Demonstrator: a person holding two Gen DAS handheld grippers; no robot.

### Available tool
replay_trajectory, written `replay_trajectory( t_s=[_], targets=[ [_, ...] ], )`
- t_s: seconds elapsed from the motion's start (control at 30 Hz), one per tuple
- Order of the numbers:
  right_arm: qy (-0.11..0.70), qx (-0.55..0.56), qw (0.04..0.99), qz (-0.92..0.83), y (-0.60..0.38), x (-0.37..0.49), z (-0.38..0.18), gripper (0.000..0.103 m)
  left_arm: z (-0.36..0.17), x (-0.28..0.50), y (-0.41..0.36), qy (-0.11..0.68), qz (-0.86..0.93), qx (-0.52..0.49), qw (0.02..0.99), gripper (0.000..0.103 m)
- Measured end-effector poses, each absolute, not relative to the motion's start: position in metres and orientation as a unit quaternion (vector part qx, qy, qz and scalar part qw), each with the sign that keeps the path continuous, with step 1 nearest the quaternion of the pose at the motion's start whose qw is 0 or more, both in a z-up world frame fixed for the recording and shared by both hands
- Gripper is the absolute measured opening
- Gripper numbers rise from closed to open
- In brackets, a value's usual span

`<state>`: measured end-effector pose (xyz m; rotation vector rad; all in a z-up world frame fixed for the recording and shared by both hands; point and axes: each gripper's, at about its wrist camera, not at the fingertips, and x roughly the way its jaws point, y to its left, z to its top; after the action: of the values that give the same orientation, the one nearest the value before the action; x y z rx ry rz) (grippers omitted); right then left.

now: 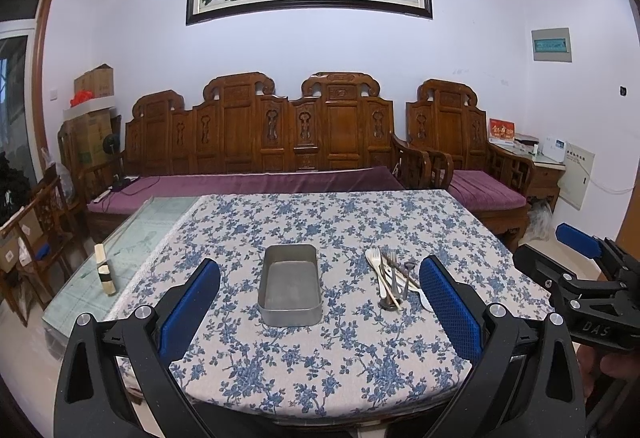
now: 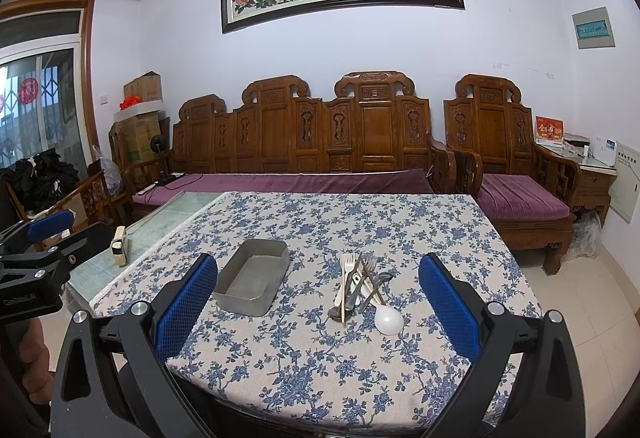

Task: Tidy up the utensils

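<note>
An empty grey metal tin sits on the blue-flowered tablecloth. To its right lies a heap of utensils: white plastic forks, metal forks, chopsticks, a dark spoon and a white plastic spoon. My left gripper hovers open over the near table edge, facing the tin. My right gripper is open too, held back from the heap with nothing between its blue pads. Each gripper shows at the edge of the other's view.
A small cream box with a dark band stands on the bare glass tabletop left of the cloth. A carved wooden sofa with purple cushions runs behind the table. An armchair stands at the right.
</note>
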<state>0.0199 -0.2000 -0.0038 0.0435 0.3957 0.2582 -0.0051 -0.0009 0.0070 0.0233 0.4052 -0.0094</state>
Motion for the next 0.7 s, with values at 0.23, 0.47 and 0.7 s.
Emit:
replay_trajectory(
  t_s=[0.23,0.47,0.7],
  targets=[
    [0.196,0.021,0.972,0.128,-0.1998,0.0194,-0.0044,0.101,0.0086,-0.0099,-0.0035,0.197,-0.006,0.013,0.980,0.097],
    [0.196,0.022,0.972,0.128,-0.1997,0.0185,-0.0048,0.101,0.0091,-0.0103,-0.0031,0.197,-0.007,0.013,0.980,0.097],
    [0.195,0.021,0.972,0.128,-0.2001,0.0186,-0.0044,0.101,0.0093,-0.0106,-0.0042,0.197,-0.006,0.014,0.980,0.097]
  ],
)
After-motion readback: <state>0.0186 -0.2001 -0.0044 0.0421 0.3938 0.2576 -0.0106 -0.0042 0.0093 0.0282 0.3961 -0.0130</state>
